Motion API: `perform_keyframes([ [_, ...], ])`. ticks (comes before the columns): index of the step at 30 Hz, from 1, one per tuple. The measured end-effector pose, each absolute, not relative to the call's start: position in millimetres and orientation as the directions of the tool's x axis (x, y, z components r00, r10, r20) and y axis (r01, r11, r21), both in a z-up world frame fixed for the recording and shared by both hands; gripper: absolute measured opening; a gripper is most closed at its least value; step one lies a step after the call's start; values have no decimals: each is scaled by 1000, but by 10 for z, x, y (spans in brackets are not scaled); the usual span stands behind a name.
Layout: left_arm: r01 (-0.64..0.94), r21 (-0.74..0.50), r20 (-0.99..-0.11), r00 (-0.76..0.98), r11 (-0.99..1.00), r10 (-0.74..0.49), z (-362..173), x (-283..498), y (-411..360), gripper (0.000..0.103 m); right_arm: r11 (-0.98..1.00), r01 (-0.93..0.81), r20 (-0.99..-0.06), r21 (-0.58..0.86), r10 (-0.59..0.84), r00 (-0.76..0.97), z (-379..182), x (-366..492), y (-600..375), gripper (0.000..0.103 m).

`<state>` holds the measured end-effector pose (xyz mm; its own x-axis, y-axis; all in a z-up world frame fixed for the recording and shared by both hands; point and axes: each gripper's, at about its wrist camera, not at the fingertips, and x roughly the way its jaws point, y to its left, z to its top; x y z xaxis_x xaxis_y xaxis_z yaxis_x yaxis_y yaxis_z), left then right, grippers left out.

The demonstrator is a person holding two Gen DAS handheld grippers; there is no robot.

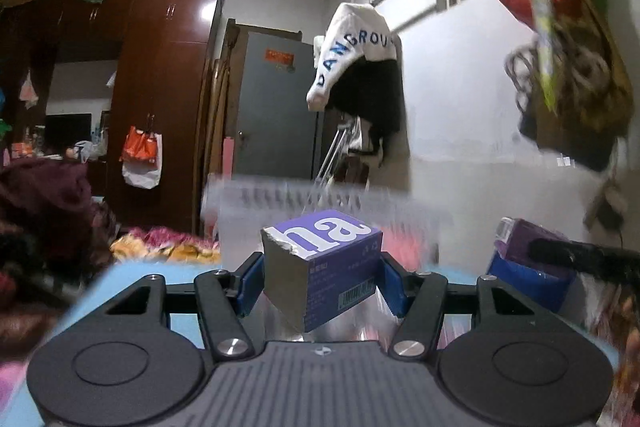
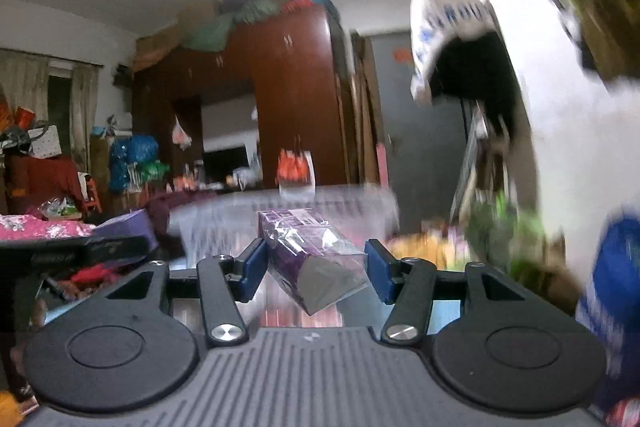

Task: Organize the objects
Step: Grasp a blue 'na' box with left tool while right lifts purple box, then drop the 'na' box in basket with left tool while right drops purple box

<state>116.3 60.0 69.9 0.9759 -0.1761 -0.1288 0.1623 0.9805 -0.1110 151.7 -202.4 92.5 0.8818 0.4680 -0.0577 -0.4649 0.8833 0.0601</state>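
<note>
Left wrist view: the left gripper (image 1: 320,281) has its blue jaws closed on a purple carton (image 1: 328,267) with large white letters and a torn grey top, held tilted above a blurred bed, while a brown wardrobe (image 1: 160,99), a grey door (image 1: 276,107) and a hanging white garment (image 1: 352,55) lettered in blue fill the room behind. Right wrist view: the right gripper (image 2: 314,269) has its jaws closed on a film-wrapped purple box (image 2: 308,251), held tilted with one corner toward the camera; at the left edge, the other gripper's dark finger (image 2: 92,249) appears beside its purple carton.
</note>
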Motion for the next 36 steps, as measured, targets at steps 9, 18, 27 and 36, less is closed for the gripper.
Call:
perform_keyframes([
  [9,112,-196,-384,906,974,-181,1298,2743,672,86,906,-414,-187,-84,394,900,1414,2727,-1370,85],
  [18,106,-161,-343,926,981,-157,966,1880,811,101,870,-492,-258,24,481,838,804,2074,-1898,103],
  [27,125,-171,-519,832,977,-197,314,1752,807,96,796,-602,-487,59,549,679,299,2114,-1840,102],
  [36,107,-161,-557,811,981,-180,135,1848,822,92,775,-632,-536,20,542,647,221,2167,-1697,72],
])
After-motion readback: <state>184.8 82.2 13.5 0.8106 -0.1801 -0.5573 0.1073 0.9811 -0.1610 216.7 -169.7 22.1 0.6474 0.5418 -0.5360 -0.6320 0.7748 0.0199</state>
